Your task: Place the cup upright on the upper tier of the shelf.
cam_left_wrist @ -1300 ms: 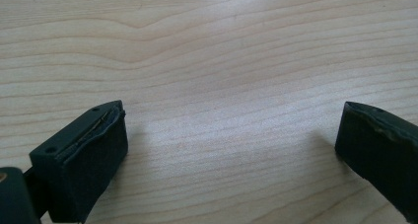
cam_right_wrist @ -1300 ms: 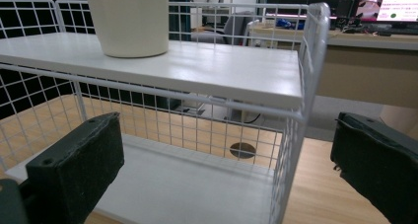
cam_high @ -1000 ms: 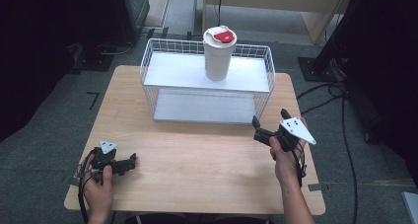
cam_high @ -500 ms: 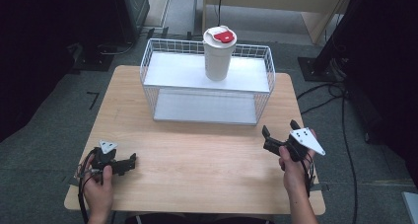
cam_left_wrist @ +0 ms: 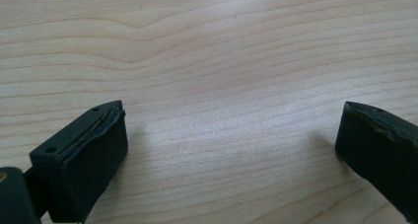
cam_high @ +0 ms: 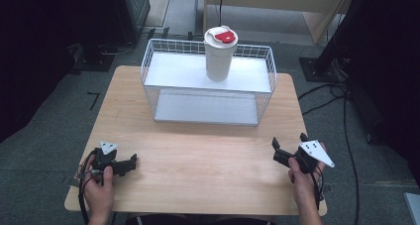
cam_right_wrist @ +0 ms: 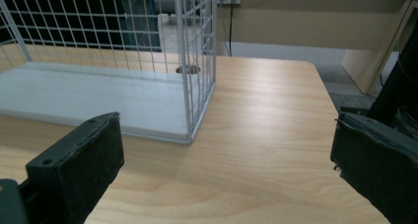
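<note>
While both hands rest low at the near edge of the wooden table [cam_high: 198,155], nothing is being gripped. Left gripper [cam_high: 130,163] sits at the near left corner, jaws spread wide over bare wood grain in its own view, holding nothing. Right gripper [cam_high: 287,148] hovers near the right corner, jaws also wide apart and empty, pointed toward the white wire basket [cam_high: 148,66]; its own view catches the basket's corner [cam_right_wrist: 197,86] just ahead, not touching. Up on the basket's white upper shelf stands the white cup with red-tabbed lid [cam_high: 219,56], upright, at the far side, well apart from both grippers.
</note>
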The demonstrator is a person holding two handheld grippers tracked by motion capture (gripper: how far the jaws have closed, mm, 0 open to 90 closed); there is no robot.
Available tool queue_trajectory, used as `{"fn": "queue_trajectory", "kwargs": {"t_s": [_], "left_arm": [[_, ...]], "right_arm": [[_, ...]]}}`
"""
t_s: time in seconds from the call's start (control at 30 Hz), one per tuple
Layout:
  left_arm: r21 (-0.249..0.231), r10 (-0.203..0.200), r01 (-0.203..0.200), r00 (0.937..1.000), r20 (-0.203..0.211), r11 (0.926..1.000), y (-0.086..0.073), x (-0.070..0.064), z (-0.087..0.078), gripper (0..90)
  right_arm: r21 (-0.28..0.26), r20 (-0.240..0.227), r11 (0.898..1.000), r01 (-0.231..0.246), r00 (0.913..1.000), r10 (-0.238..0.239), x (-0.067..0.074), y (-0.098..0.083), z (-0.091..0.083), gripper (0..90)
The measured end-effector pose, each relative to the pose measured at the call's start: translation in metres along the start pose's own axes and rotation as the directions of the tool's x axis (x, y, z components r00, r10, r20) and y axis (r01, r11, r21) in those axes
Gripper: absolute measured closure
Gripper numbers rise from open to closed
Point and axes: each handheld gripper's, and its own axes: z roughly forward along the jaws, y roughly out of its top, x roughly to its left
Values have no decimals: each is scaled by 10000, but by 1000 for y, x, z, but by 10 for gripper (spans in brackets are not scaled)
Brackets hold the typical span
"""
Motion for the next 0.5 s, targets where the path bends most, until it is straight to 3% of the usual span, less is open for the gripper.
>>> {"fn": "queue_trajectory", "kwargs": {"t_s": [0.5], "left_arm": [[-2, -3, 3, 10000, -1, 10000, 0, 0, 0, 0]], "right_arm": [[879, 627, 9961, 120, 9979, -175, -27, -31, -16, 0]]}}
